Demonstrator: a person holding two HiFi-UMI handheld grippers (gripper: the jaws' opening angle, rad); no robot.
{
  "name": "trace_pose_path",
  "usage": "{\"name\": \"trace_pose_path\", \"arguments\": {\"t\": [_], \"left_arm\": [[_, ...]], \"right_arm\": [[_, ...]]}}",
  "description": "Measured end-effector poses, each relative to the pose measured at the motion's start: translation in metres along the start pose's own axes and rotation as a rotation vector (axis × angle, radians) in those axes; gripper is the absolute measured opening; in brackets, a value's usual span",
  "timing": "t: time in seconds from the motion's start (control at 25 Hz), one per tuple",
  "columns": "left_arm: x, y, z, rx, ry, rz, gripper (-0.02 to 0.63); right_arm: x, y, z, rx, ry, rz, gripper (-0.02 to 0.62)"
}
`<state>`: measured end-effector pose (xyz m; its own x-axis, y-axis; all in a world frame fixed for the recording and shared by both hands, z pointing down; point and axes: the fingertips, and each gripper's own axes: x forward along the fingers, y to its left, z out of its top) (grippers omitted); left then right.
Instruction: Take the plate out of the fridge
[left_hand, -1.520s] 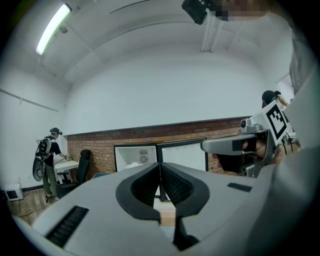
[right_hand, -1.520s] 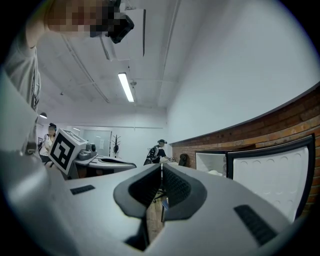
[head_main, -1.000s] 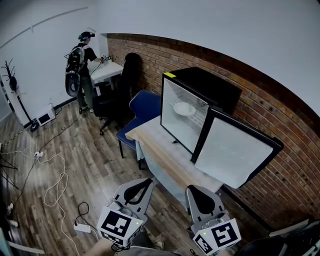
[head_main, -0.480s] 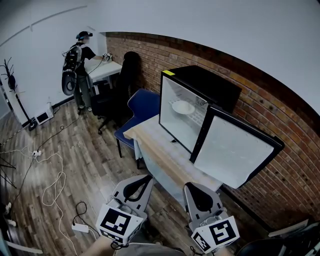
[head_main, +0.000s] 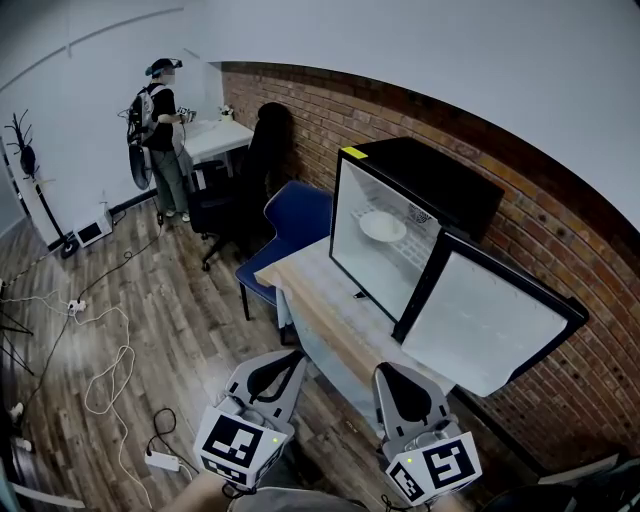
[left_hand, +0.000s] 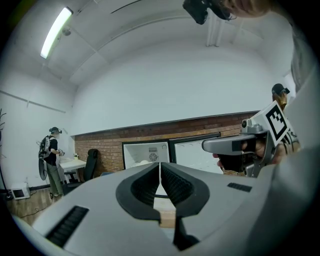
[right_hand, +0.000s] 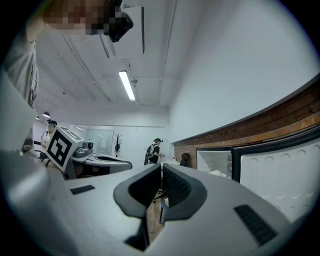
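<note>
A white plate (head_main: 383, 226) lies on a shelf inside the small black fridge (head_main: 440, 183), whose door (head_main: 487, 318) stands swung open to the right. The fridge sits on a wooden table (head_main: 325, 312). Both grippers hang low in the head view, well short of the table. My left gripper (head_main: 288, 360) is shut with nothing in it, and my right gripper (head_main: 393, 373) is shut and empty too. In the left gripper view the jaws (left_hand: 160, 165) point toward the fridge (left_hand: 146, 152). The right gripper view shows the plate (right_hand: 218, 173) in the fridge at the right.
A blue chair (head_main: 290, 225) stands at the table's far end, with a black office chair (head_main: 245, 175) behind it. A person (head_main: 160, 125) stands at a white desk (head_main: 218, 140) in the far corner. Cables (head_main: 100, 350) and a power strip (head_main: 162, 460) lie on the wood floor.
The head view has shifted, so the fridge and table sit a little further right and lower. The far person has turned slightly at the desk. Both grippers stay low and shut.
</note>
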<state>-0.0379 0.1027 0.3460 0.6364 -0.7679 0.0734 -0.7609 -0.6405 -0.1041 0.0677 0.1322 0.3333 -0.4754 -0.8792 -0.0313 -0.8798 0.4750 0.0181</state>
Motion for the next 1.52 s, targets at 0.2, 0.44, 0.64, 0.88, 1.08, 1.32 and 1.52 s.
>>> {"name": "trace_pose_path", "arguments": {"t": [0.2,0.44,0.64,0.88,1.08,1.32,1.52], "left_arm": [[0.030,0.022,-0.002,-0.006,0.004,-0.023,0.023],[0.075,0.057,-0.006,-0.014,0.013,-0.063,0.023],[0.113,0.092,-0.004,-0.031,0.026,-0.097,0.023],[0.159,0.131,-0.005,-0.051,0.052,-0.171,0.023],[0.195,0.165,0.002,-0.046,0.040,-0.217,0.023],[0.228,0.195,0.005,-0.022,0.040,-0.266,0.023],[0.249,0.205,0.007,-0.013,0.027,-0.323,0.023]], "right_arm": [[0.033,-0.017,-0.002,0.000,-0.001,-0.014,0.032],[0.081,-0.041,-0.006,0.007,0.010,-0.040,0.032],[0.128,-0.060,-0.009,0.012,0.035,-0.069,0.033],[0.186,-0.080,-0.004,0.025,0.034,-0.105,0.033],[0.229,-0.098,0.000,0.024,0.031,-0.149,0.034],[0.264,-0.116,0.005,0.010,0.029,-0.211,0.034],[0.279,-0.130,0.006,-0.001,0.026,-0.273,0.034]]}}
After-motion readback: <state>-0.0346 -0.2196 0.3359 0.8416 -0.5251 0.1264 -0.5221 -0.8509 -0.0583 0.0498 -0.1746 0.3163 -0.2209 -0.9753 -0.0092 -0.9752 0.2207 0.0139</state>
